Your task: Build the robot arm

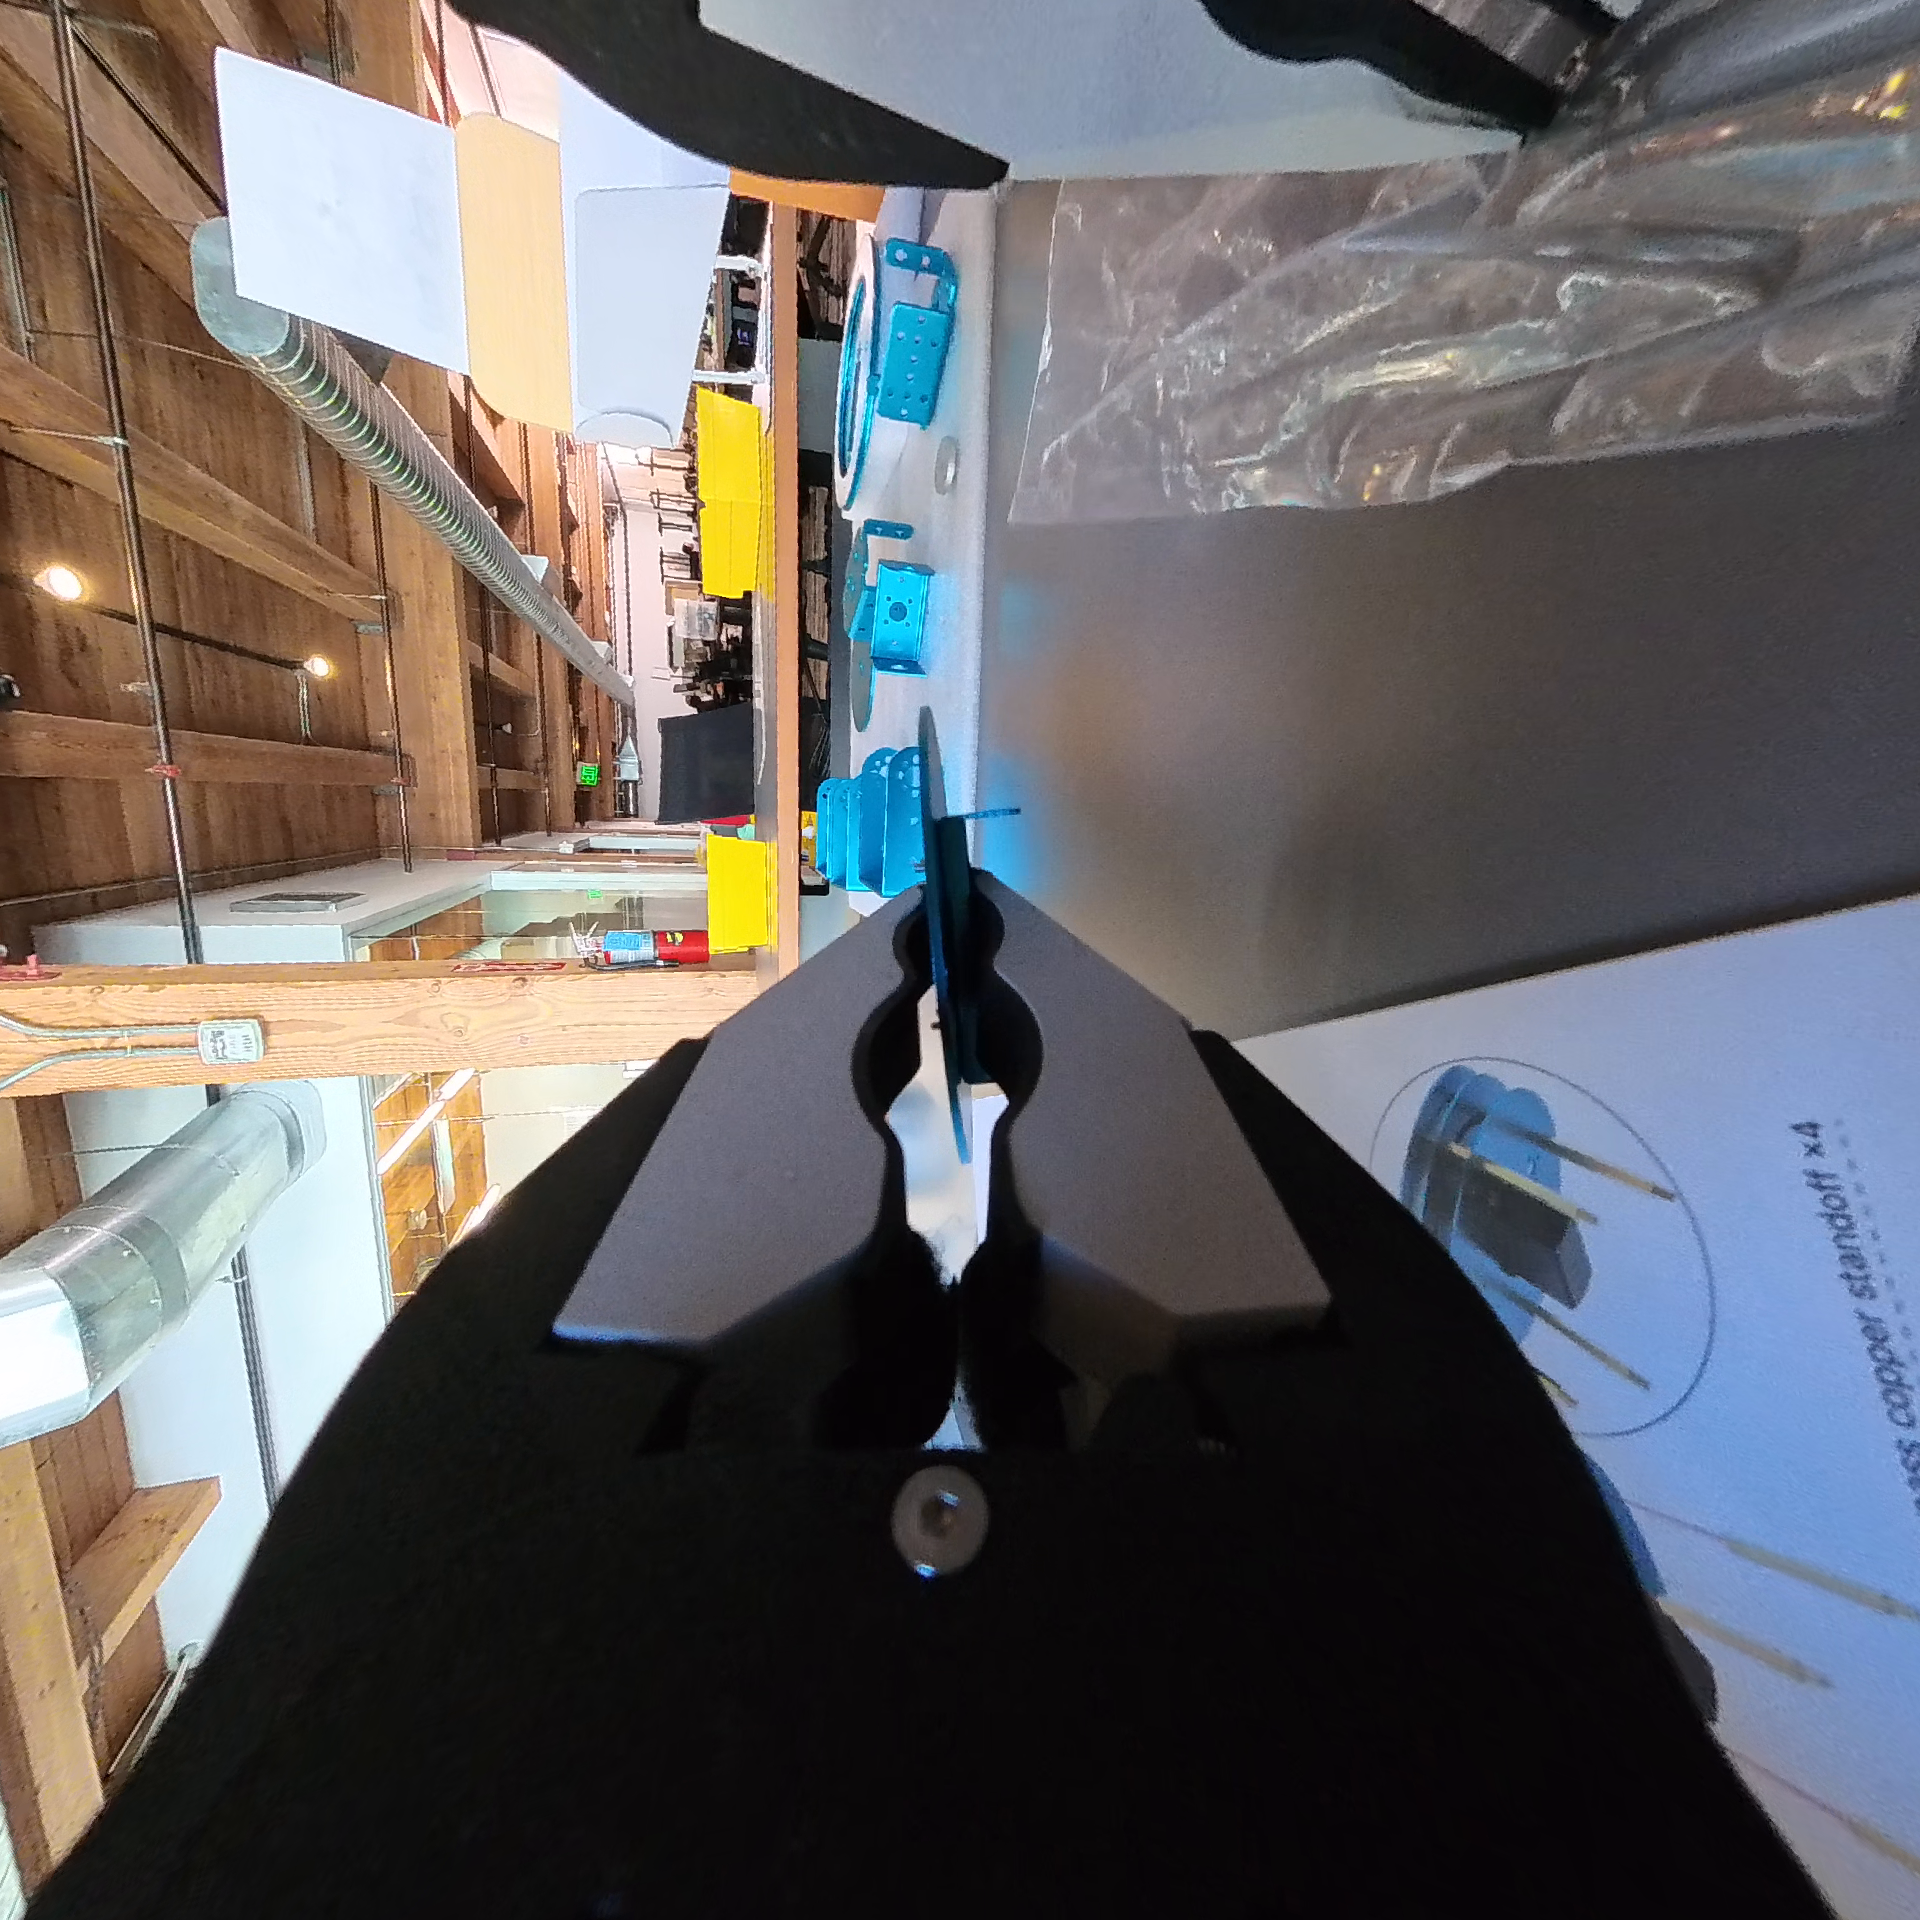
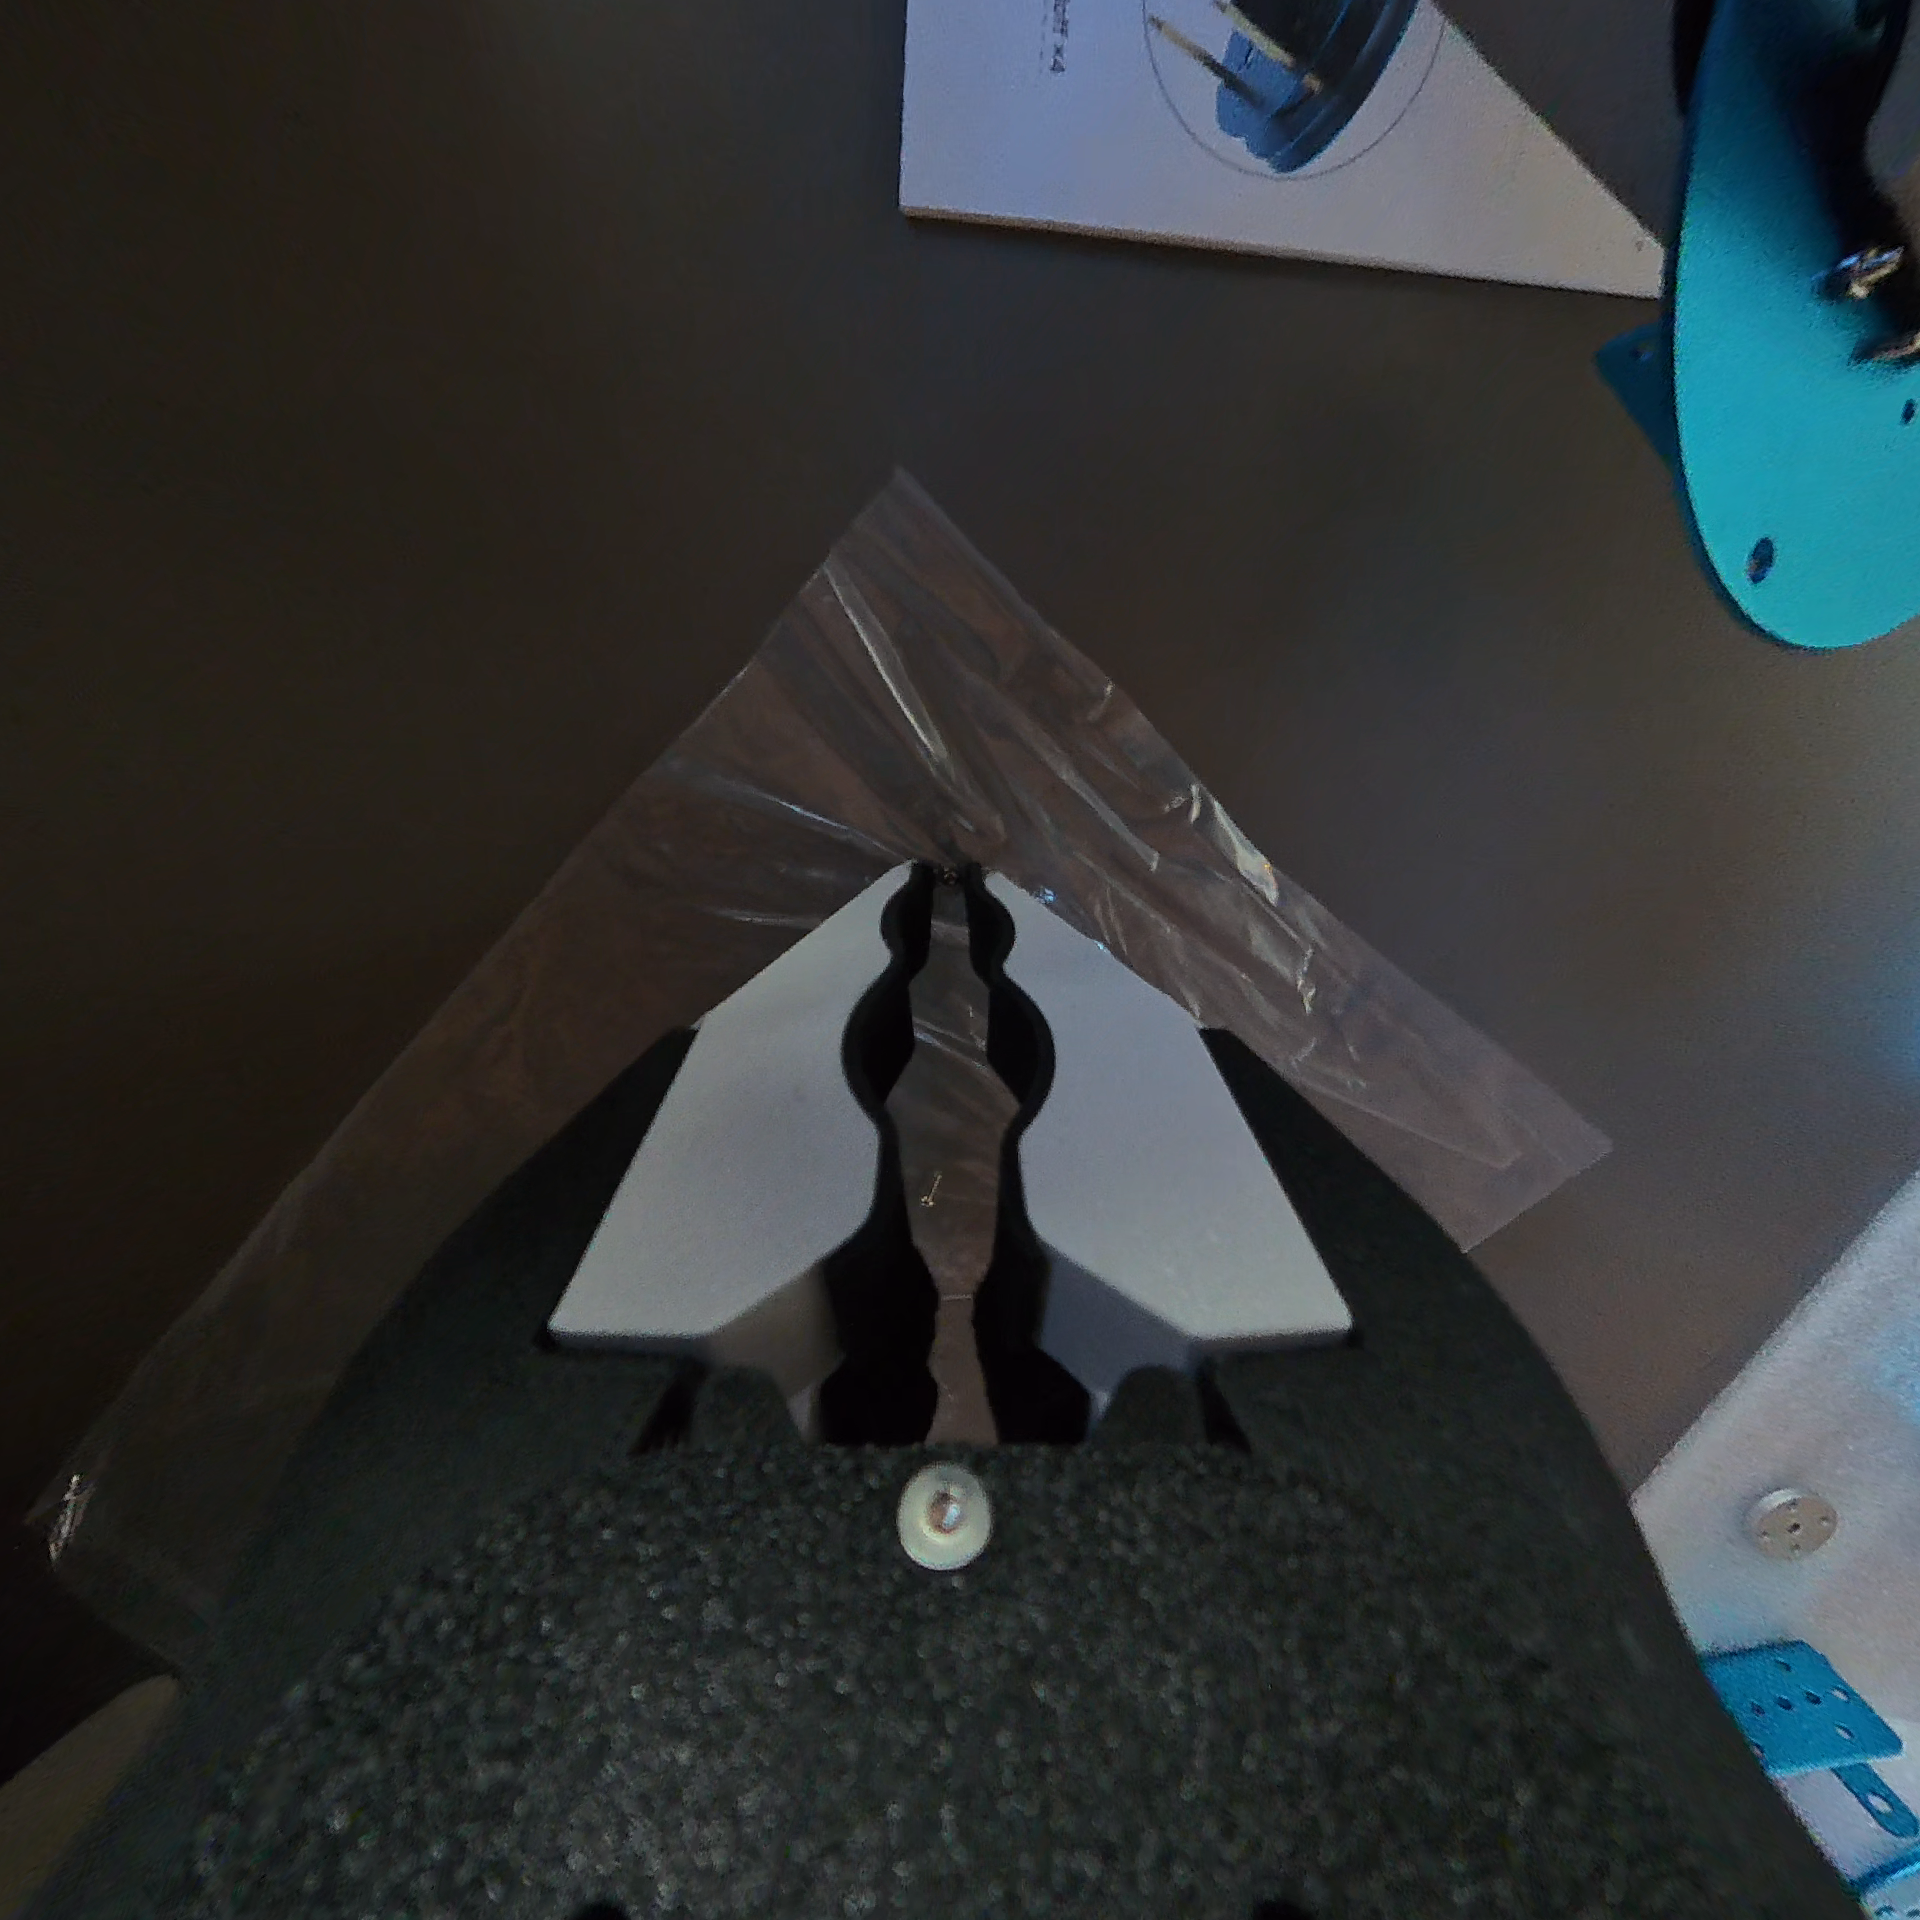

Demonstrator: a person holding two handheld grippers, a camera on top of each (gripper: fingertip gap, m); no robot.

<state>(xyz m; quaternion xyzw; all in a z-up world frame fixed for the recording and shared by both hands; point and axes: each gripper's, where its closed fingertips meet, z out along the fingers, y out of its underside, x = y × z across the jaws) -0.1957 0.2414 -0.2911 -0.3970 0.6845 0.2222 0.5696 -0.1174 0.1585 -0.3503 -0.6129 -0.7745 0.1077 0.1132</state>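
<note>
My left gripper (image 1: 951, 894) is shut on a thin blue round plate (image 1: 948, 935), which I see edge-on, held above the dark table (image 1: 1455, 727). The plate also shows in the right wrist view (image 2: 1787, 416) at the upper right, with small screws on it. My right gripper (image 2: 948, 873) is shut on a clear plastic bag (image 2: 1039, 748), pinching it at the fingertips. A tiny screw (image 2: 932, 1190) lies inside the bag. In the left wrist view the bag (image 1: 1455, 343) hangs crumpled from the right gripper's fingers (image 1: 1143, 94).
A white instruction sheet (image 1: 1662, 1247) lies on the table and also shows in the right wrist view (image 2: 1299, 156). Several blue metal brackets (image 1: 914, 343) and a washer (image 1: 947, 460) sit on a white foam tray (image 2: 1818, 1403). A silver disc (image 2: 1794, 1522) lies there too. Some 12 centimeters of space lies between my two pairs of fingers.
</note>
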